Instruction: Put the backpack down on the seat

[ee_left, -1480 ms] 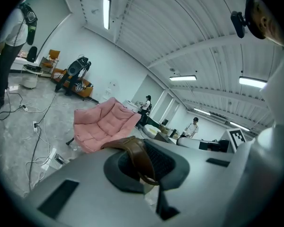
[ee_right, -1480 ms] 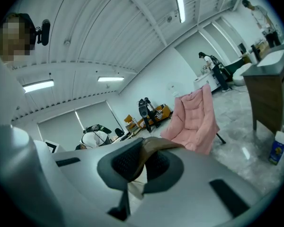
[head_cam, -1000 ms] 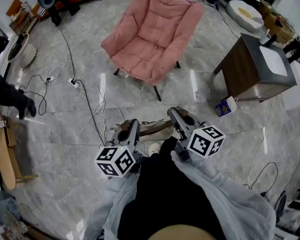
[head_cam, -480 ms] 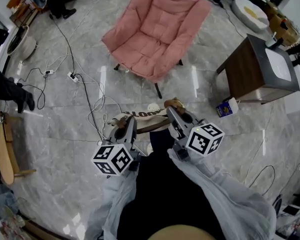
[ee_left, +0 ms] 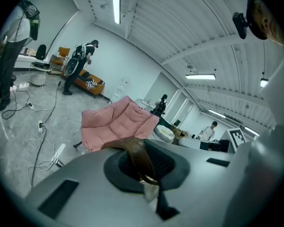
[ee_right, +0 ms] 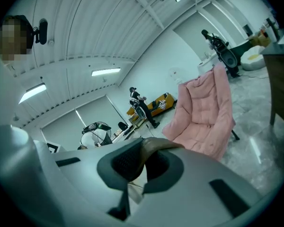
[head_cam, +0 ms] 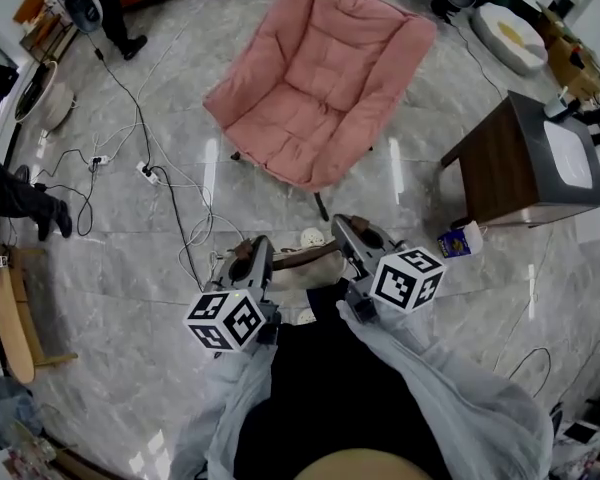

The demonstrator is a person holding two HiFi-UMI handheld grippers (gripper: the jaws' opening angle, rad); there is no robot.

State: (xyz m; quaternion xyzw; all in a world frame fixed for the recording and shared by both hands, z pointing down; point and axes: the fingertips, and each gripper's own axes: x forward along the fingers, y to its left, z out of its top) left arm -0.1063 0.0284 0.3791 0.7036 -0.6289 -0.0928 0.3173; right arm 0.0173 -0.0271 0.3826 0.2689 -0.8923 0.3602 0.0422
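- Brown strap point(ee_left: 138, 156) runs through the closed jaws of the left gripper point(head_cam: 246, 259). In the left gripper view the jaws are clamped on it, with a scrap of pale fabric below the strap.
- The right gripper point(head_cam: 348, 231) is in the same state. Its jaws are closed on the brown strap in the right gripper view.
- Both grippers are held side by side in front of the person's body and point slightly downward toward the far side. Pale grey sleeves point(head_cam: 450, 398) lead back from them, and the marker cubes face up.
- The beige backpack point(head_cam: 292, 270) hangs between the two grippers above the grey marble floor point(head_cam: 130, 268).
- The pink padded chair point(head_cam: 320, 88) stands on the far side, well apart from the backpack. The backpack is not yet on its seat.
- A dark wood cabinet point(head_cam: 500, 158) stands at the right, with a small blue and white carton point(head_cam: 461, 240) on the floor beside it. Cables point(head_cam: 150, 173) trail across the floor at the left.
- Most of the backpack is covered by the grippers and the person's dark torso, so its full shape cannot be made out.
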